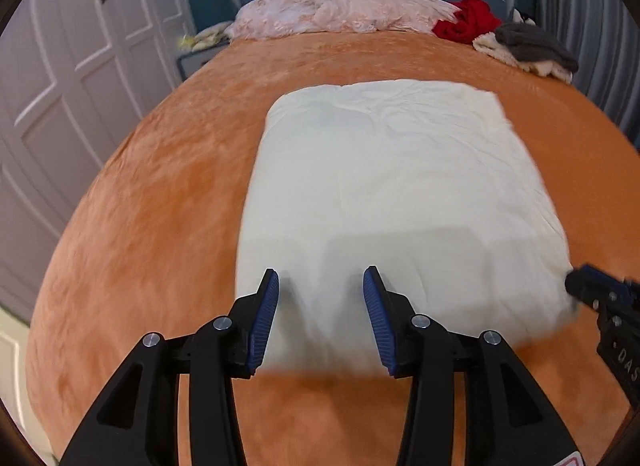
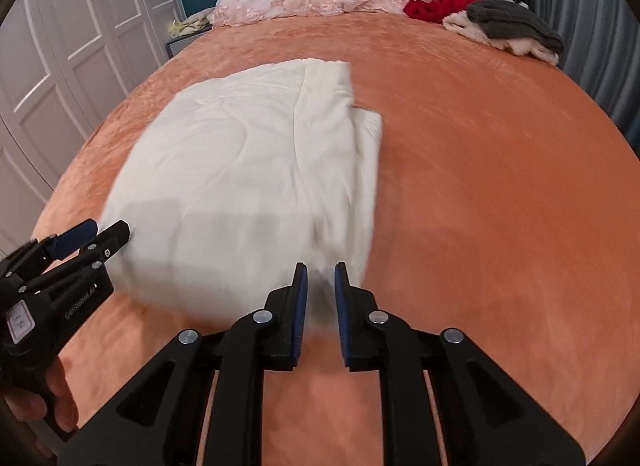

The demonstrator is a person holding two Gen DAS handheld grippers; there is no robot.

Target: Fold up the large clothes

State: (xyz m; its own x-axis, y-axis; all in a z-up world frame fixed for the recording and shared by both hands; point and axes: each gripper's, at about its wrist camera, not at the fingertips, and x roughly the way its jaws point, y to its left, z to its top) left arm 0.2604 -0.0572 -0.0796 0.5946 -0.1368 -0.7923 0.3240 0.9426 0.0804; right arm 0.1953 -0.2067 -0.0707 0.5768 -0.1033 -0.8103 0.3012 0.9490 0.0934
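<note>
Lying folded into a rough rectangle, the cream-white cotton garment (image 1: 392, 193) was spread on the orange plush bed cover (image 1: 160, 193), nearer the near edge than the pillows. The left hand-held gripper (image 1: 321, 286) was held with its blue pads well apart over the garment's near edge, clamped on nothing. The right hand-held gripper (image 2: 321, 278) was seen with its pads narrowly apart at the near right corner; whether cloth was pinched between them could not be told. A further fold was judged to be in hand: next, both near corners would need gripping and carrying toward the far edge.
</note>
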